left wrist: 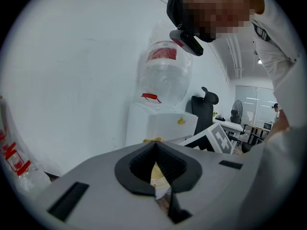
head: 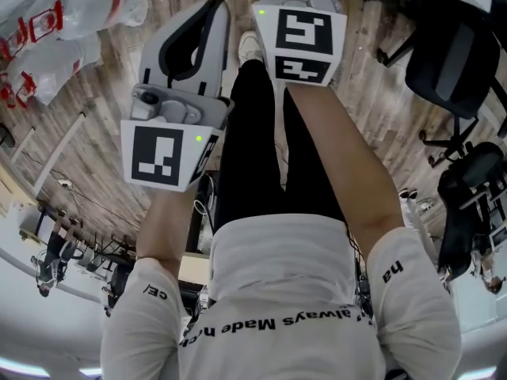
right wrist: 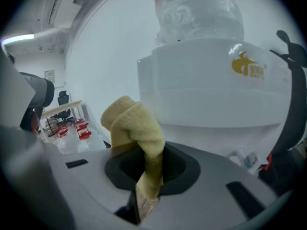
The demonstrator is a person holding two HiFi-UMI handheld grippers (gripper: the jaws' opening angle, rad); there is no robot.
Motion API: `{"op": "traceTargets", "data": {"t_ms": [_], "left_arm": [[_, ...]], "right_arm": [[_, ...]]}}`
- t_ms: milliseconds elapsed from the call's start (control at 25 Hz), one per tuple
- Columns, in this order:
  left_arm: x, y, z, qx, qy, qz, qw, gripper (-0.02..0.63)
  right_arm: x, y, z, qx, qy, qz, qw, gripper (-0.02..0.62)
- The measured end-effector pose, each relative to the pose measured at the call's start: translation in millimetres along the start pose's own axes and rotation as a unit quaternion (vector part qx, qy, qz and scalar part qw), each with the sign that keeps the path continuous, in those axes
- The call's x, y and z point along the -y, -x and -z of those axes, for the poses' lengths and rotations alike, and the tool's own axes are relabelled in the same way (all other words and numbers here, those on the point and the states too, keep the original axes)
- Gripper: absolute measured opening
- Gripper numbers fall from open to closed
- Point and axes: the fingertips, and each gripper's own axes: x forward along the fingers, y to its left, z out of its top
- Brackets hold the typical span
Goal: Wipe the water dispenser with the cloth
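Right gripper (right wrist: 144,150) clenched on a bunched yellow terry cloth (right wrist: 135,123). Left gripper (left wrist: 154,145): jaws pressed together, nothing gripped. Beyond the cloth, close behind it, stands the white plastic water dispenser (right wrist: 216,90), clear bottle (right wrist: 196,11) on top.

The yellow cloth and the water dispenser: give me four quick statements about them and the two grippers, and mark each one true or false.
1. The right gripper is shut on the yellow cloth. True.
2. The left gripper holds the yellow cloth. False: its jaws are together with nothing clamped; the cloth is in the right gripper.
3. A clear water bottle stands on top of the water dispenser. True.
4. The water dispenser is black. False: it is white, with a yellow logo on its front.
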Motion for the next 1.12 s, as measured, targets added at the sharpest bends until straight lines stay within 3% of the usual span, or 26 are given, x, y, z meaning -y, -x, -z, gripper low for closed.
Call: {"op": "traceTargets", "data": {"t_ms": [1120], "left_arm": [[-16, -11, 2, -0.004, 0.006, -0.002, 1.0000, 0.018]], "right_arm": [[17, -50, 79, -0.048, 0.010, 0.014, 0.999, 0.063]]}}
